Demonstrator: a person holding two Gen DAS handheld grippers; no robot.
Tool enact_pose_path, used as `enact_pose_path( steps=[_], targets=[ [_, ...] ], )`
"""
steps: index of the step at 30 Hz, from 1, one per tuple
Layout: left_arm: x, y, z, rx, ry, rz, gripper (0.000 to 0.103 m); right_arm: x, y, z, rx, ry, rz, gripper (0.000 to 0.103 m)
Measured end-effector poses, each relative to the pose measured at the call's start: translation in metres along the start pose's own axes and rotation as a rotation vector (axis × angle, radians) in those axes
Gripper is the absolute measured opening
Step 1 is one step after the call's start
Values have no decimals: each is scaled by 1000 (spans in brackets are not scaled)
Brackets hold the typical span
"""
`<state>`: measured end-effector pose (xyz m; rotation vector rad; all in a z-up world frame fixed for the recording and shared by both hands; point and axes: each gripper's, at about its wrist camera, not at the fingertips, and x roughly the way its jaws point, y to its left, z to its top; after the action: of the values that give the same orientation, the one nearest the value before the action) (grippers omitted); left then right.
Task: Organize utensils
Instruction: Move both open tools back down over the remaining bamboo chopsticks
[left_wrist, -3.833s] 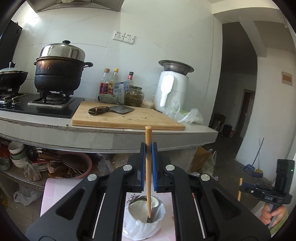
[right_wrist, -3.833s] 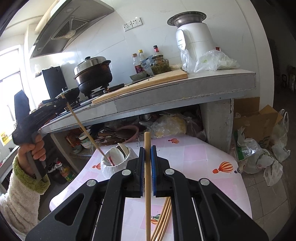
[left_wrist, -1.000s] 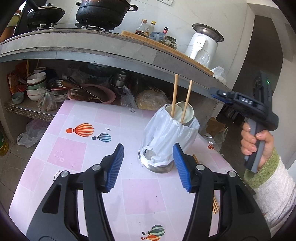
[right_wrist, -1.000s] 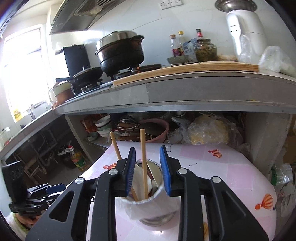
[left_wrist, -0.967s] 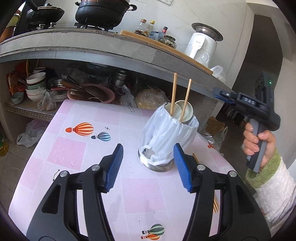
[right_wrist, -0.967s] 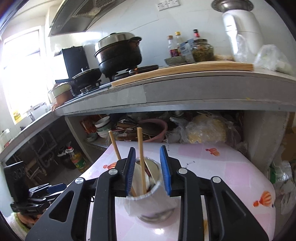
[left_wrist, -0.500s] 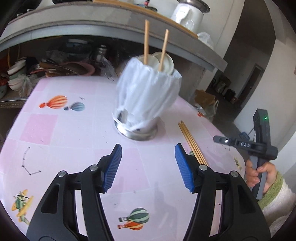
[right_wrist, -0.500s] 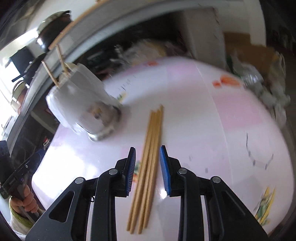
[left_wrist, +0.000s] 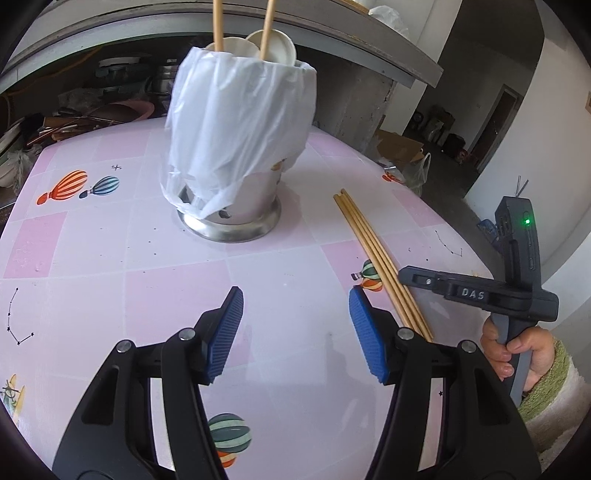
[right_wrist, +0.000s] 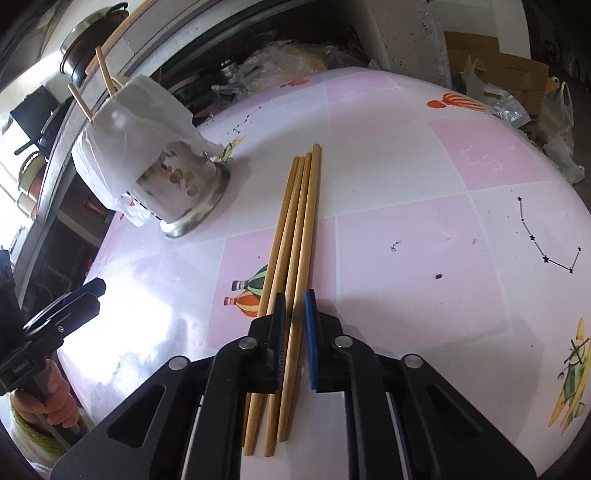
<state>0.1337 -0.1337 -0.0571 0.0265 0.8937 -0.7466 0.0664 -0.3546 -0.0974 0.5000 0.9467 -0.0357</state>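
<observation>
The left gripper (left_wrist: 295, 332) hangs over the pink-tiled worktop (left_wrist: 110, 266) with its blue pads wide apart and nothing between them; ahead stands a steel utensil holder (left_wrist: 236, 214) draped in a white plastic bag (left_wrist: 240, 122), two chopsticks (left_wrist: 218, 22) upright inside; more loose chopsticks (left_wrist: 373, 251) lie to its right; the right gripper (left_wrist: 410, 275), held by a hand (left_wrist: 513, 350), sits over their near ends.

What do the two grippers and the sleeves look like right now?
Both the left gripper and the right gripper have black arms with silver screws and ribbed blue pads. The right one's handle reads DAS, with a green light. Fuzzy cream sleeve, green cuff.
</observation>
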Motion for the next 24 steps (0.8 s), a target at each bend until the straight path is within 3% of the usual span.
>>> enact_pose_path(
  steps=[17,20,24],
  targets=[
    [47,-52,15,116,63,-58,56,-7,-23,-1,79,-16,42,5],
    [58,-62,19,134,67,-78,54,-8,-25,-2,88,-16,40,5],
    [77,-75,26,162,90,-100,41,-10,-28,-2,100,-17,38,5]
  ],
)
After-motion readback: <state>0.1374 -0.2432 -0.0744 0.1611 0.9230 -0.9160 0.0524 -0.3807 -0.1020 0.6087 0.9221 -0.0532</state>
